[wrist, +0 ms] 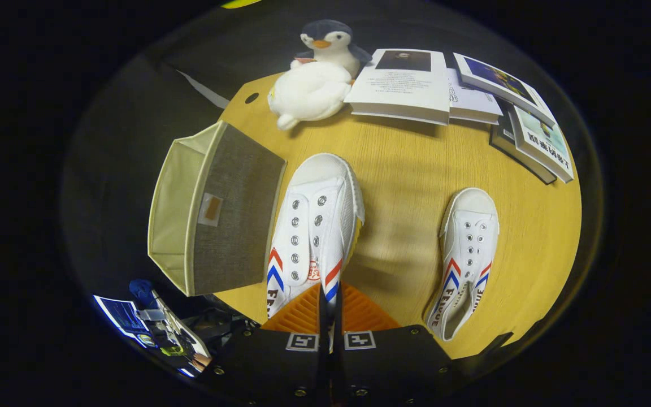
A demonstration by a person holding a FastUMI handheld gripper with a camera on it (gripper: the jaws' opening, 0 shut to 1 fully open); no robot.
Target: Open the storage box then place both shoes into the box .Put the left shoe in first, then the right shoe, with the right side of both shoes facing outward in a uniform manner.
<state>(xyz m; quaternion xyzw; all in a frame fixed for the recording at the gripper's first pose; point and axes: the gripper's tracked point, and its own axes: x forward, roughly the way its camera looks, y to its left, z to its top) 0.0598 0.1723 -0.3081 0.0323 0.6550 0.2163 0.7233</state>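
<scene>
Tongs [330,308] are clamped on the near shoe [315,226], both fingers pressed together on its right-hand collar wall, and the shoe appears lifted, toe pointing away from the fingers. Just beside it, on the left, the box [212,212] is seen standing at the table [410,169] edge with its top open and its grey front wall turned toward the shoe. The other shoe [464,257] lies on the table well to the right, untouched.

The step in hand is judged to be carrying the first shoe into the box. The grip should be kept firm on the thin collar, since the shoe may swing. It should be raised clear of the box rim, then lowered in with its right side facing outward.
</scene>
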